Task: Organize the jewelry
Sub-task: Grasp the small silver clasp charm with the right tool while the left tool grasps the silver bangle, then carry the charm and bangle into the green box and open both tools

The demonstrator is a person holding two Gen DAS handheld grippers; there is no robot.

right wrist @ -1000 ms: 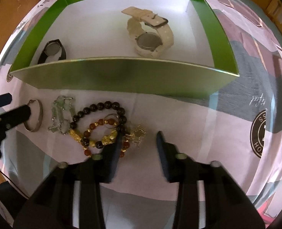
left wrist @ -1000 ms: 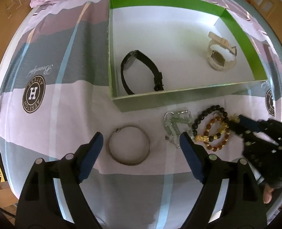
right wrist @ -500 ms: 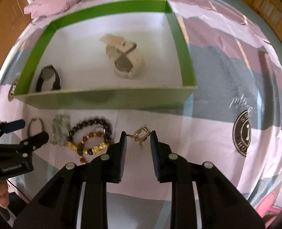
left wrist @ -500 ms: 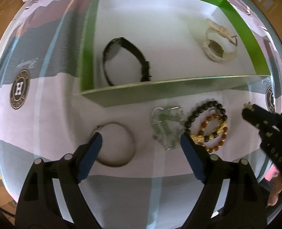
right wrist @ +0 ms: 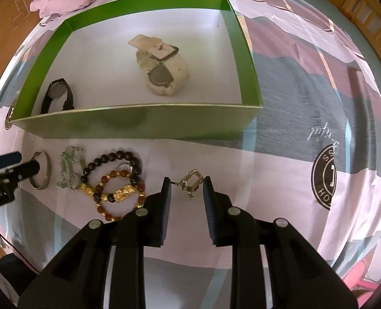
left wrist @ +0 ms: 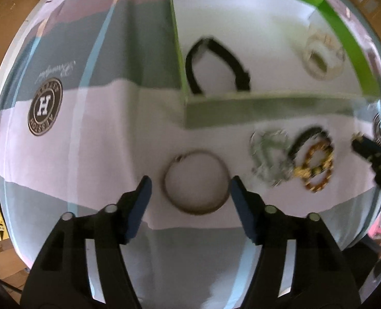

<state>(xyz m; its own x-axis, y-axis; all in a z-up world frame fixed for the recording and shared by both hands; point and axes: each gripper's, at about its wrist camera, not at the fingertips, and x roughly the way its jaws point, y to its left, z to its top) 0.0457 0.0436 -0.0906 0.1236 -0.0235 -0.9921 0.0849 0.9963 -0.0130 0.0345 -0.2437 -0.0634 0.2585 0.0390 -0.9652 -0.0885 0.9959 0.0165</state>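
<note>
Both grippers work the loose jewelry beside the box.

The left gripper [left wrist: 190, 188] straddles the bangle [left wrist: 197, 181] on the bedspread [left wrist: 100, 128], jaws closing but not yet touching; the right gripper [right wrist: 185, 190] pinches a small charm [right wrist: 190, 184] clear of the beads [right wrist: 115, 180], presumably bound for the box [right wrist: 139, 123], where two watches already lie.

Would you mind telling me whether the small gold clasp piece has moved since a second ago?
Yes. The gold clasp piece, clamped in the right gripper, has come away from the beaded bracelets, rightward.
</note>
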